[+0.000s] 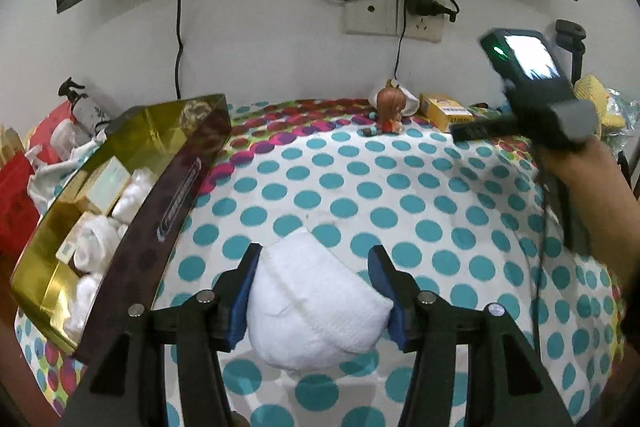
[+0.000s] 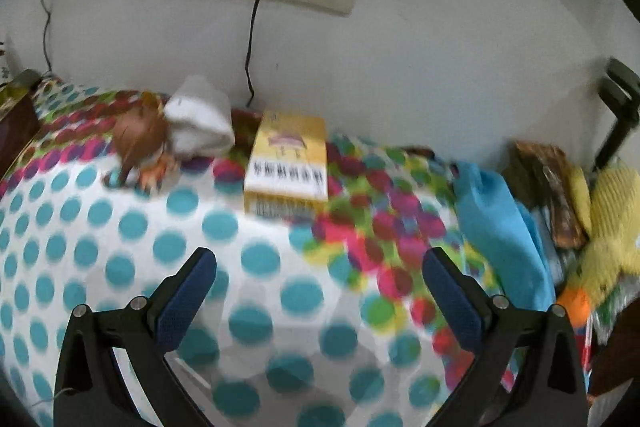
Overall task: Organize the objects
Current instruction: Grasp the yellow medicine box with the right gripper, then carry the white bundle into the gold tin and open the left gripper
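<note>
Between your left gripper's (image 1: 316, 291) blue pads sits a rolled white sock bundle (image 1: 316, 303), pinched from both sides and carried above the dotted cloth (image 1: 400, 195). Left of that bundle, close by, stands the gold-lined box (image 1: 132, 143), already holding similar white rolls and small cartons; that looks like where this one belongs.

Your right gripper (image 2: 320, 295) has its jaws spread wide with nothing between them, pointed toward the yellow carton (image 2: 286, 163) near the wall. Left of the carton are a brown-haired figurine (image 2: 140, 143) and another white sock roll (image 2: 200, 119), touching or nearly so.

Risks from here, as I judge them:
- The bundle is soft and the pads grip only its sides, so a quick swing could let it squeeze out and unroll.
- The box's tall dark wall (image 1: 176, 187) stands between bundle and interior; carry too low and you will snag it or shove the box.
- Your right view is blurred, suggesting fast motion; closing hastily could knock the figurine over.
</note>
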Action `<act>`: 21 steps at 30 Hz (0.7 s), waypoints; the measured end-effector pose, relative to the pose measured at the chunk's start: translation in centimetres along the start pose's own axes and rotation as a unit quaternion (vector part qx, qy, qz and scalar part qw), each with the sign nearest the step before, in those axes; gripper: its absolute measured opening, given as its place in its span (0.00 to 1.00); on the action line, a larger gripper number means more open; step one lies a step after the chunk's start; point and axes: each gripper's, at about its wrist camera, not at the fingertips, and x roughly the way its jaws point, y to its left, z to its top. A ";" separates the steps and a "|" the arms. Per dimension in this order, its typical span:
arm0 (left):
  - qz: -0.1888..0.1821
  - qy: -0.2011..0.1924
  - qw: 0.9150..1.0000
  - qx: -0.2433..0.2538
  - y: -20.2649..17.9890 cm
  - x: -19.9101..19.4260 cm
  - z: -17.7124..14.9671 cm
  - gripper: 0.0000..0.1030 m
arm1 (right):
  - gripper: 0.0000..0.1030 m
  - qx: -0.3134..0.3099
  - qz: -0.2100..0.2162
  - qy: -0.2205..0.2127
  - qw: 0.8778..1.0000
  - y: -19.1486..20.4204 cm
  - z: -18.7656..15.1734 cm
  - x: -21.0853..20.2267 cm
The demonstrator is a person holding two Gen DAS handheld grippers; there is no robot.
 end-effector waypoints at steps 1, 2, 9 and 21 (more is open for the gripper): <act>-0.003 0.003 1.000 -0.001 0.1 0.1 -0.1 0.53 | 1.00 0.001 0.000 0.005 1.000 0.1 0.6 0.5; -0.005 0.006 1.000 -0.002 0.3 0.2 -0.2 0.53 | 1.00 0.003 0.002 0.012 1.000 0.3 1.2 1.3; -0.010 0.001 1.000 -0.029 1.8 0.4 0.1 0.53 | 1.00 0.029 0.008 0.057 0.998 0.2 3.5 5.7; -0.008 -0.003 0.999 -0.034 1.4 0.3 -0.1 0.53 | 0.46 0.048 0.034 0.021 0.998 0.6 2.6 4.4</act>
